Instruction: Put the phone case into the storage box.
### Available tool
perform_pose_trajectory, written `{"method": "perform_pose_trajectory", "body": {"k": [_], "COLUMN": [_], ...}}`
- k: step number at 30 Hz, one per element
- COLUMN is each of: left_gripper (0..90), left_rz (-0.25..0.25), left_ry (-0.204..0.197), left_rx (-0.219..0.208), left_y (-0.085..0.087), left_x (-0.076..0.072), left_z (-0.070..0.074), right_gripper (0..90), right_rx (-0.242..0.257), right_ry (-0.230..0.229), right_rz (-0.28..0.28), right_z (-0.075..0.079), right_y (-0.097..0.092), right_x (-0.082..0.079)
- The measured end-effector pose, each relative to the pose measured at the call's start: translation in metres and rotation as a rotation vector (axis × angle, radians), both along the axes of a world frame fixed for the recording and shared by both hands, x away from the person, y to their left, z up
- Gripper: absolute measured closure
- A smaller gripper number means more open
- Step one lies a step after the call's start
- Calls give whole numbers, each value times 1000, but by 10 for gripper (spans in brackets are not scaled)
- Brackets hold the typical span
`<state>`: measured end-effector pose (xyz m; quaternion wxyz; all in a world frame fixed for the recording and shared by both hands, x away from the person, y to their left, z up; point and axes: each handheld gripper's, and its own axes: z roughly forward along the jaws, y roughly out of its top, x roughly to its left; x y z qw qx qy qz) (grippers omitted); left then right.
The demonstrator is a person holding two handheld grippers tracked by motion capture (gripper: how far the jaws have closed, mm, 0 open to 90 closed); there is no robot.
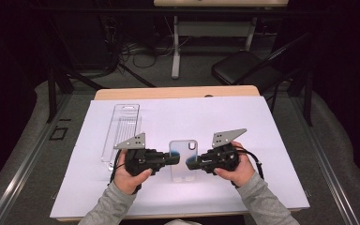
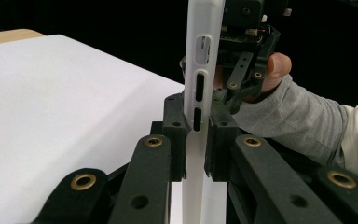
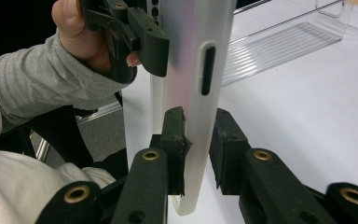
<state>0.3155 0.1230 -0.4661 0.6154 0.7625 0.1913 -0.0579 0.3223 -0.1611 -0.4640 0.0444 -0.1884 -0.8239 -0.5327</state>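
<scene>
2 claws (image 1: 177, 159) (image 1: 191, 162) gripping phone case (image 1: 183, 159); side slots (image 2: 199, 86) close-up.

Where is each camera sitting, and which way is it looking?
High view: above the person's side, looking forward and down on the table; forearms and both hands show.
Left gripper view: rides the left gripper, looking along its jaws clamped on the phone case; the other hand shows beyond.
Right gripper view: rides the right gripper, facing the case and a clear plastic tray.
All share the phone case.
</scene>
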Motion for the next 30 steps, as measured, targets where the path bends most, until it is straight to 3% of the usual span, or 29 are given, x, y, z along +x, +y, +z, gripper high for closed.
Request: {"method": "perform_pose_trajectory", "body": {"k": [30], "left_gripper": [812], "left_rz": [-11], "left_ry": [1], "left_rx": [-2], "left_y": [-2], "left_x": [-1], "left_z": [0], "right_gripper": [809], "right_rx": [10], "right_ry": [5], "right_rz": [28], "right_z": [0], "right_y": [1], "right_x": [0]}}
